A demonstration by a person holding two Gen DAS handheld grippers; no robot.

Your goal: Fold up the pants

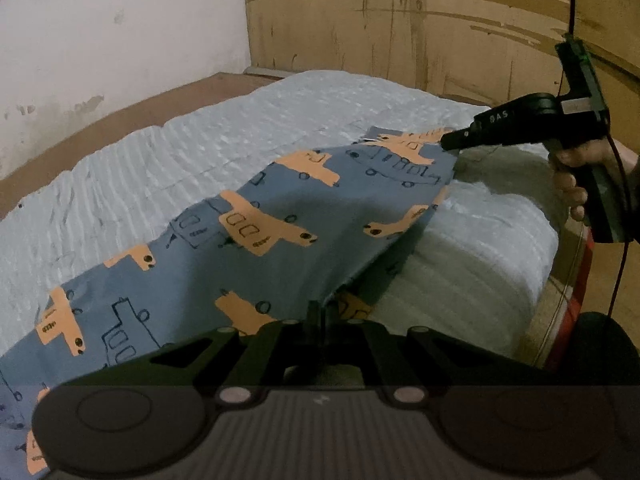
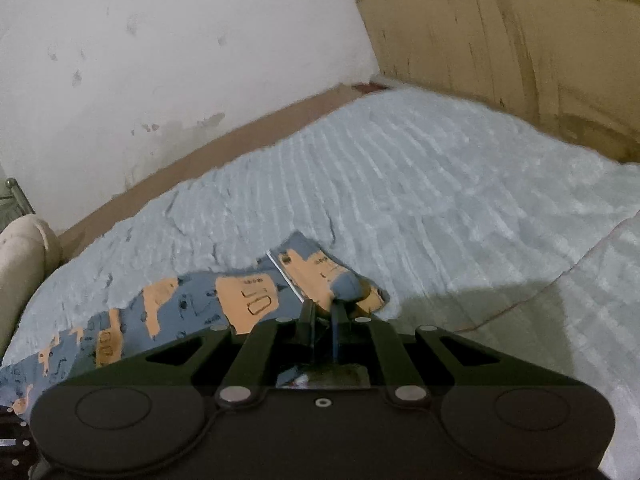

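Left wrist view: the pants (image 1: 280,216), blue cloth printed with orange vehicles, are stretched in a raised span above a pale blue ribbed bedspread (image 1: 208,136). The left gripper (image 1: 319,312) has its jaws clenched on one edge of the cloth at the near end. At the far end the right gripper (image 1: 448,142) pinches an upper corner of the pants; a hand (image 1: 576,176) grips its handle, and a dark cable hangs past it. The cloth sags slightly between the two grips, and its lower left part lies on the bedspread. A white wall (image 1: 120,32) and a scuffed brown board (image 1: 420,28) stand behind the bed.

Right wrist view: the right gripper (image 2: 324,312) has its jaws closed tight on a bunched fold of the pants (image 2: 248,296), with a corner of cloth showing beyond the fingertips. The rest of the garment trails to the lower left across the bedspread (image 2: 420,184). A cream cushion (image 2: 24,256) sits at the left edge.
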